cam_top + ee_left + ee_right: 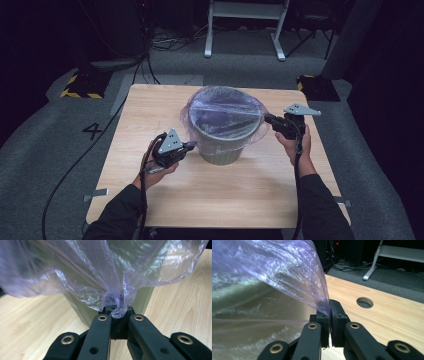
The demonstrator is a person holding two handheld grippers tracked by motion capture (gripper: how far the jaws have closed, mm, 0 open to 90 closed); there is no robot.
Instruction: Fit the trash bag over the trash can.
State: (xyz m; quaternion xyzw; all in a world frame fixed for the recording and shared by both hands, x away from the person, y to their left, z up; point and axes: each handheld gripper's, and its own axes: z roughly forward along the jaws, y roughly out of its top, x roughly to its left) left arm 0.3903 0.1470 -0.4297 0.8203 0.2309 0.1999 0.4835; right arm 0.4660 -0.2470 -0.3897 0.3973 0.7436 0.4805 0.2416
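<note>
Two tongs are pinching the same thin purple bag (222, 112), one at each side of a grey-green bin (222, 145) that stands upright near the middle of the tabletop (150, 107), a little toward its far half. The left tongs (191, 145) sit at about eight o'clock of the bin, just below its rim, and their jaws are clamped on a bunched fold of the bag's hanging edge; the left gripper view shows the film (117, 307) gathered into a tight knot right between the pads, with the bin wall (80, 310) just behind. The right tongs (268, 120) are at about three o'clock, level with the rim, closed on a flat stretch of the bag (322, 302) that runs taut from the pads up and across the bin's mouth.

As I read it, the work is fitting the bag as a liner. Much appears done: the bag is inside the bin, its mouth is spread over the opening, and its edge drapes over the rim at the far and left sides. What seems left is pulling the edge evenly down around the outside, especially at the right, where the film stands out from the rim instead of lying against the wall, then smoothing it and letting go.
</note>
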